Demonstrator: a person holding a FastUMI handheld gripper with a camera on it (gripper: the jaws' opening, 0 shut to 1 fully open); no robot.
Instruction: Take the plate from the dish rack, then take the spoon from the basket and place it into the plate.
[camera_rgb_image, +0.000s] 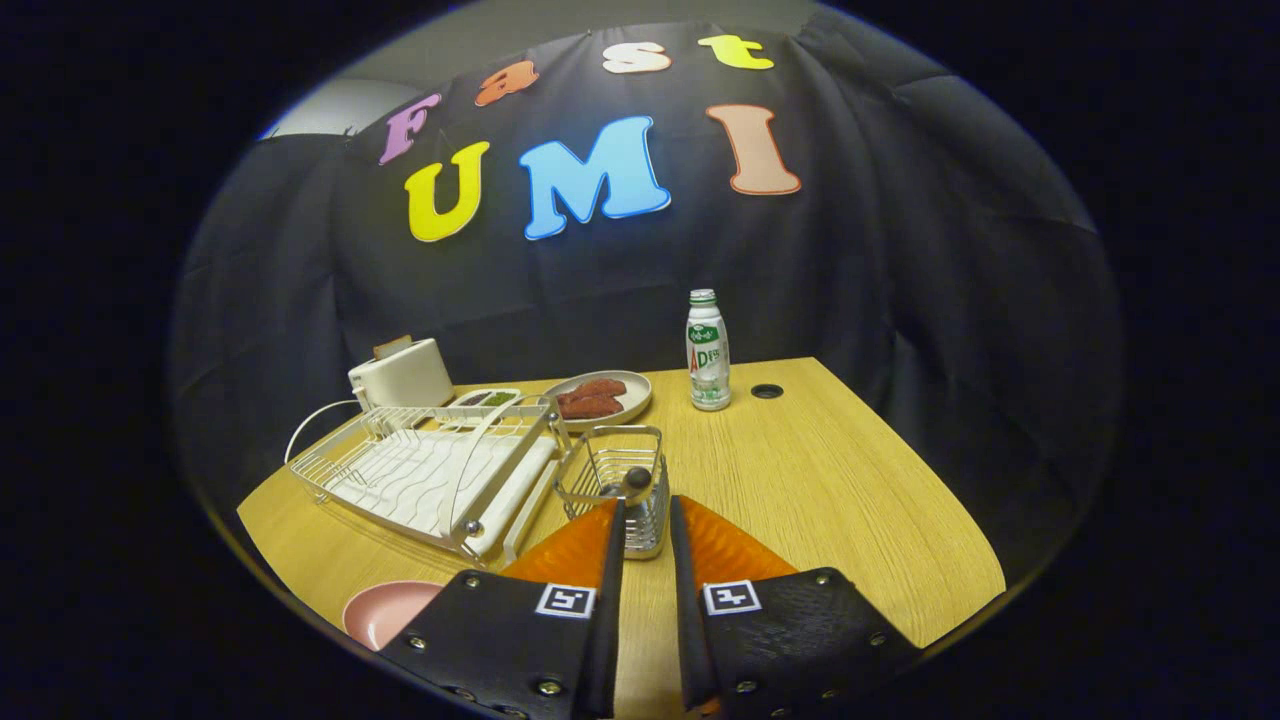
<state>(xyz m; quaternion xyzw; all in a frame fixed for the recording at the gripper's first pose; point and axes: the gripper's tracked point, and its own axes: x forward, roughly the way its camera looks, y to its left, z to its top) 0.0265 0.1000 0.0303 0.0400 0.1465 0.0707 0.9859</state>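
The wire basket (612, 462) stands on the wooden table right beside the white dish rack (430, 470), which holds no dishes. A spoon stands in the basket, its dark rounded end (637, 478) poking up at the near rim. My gripper (648, 505) is open by a narrow gap, its orange fingers (575, 545) reaching the basket's near side, with the spoon's end just ahead of the tips. Nothing is pressed between them. A pink plate (385, 610) lies on the table to the left of my left finger, near the table's front edge.
Behind the rack stand a cream toaster (400, 372) and a small compartment tray (487, 398). A beige plate with reddish food (600, 398) and a green-labelled bottle (708, 352) stand further back. A round cable hole (767, 391) lies near the bottle. Bare tabletop (830, 480) stretches right.
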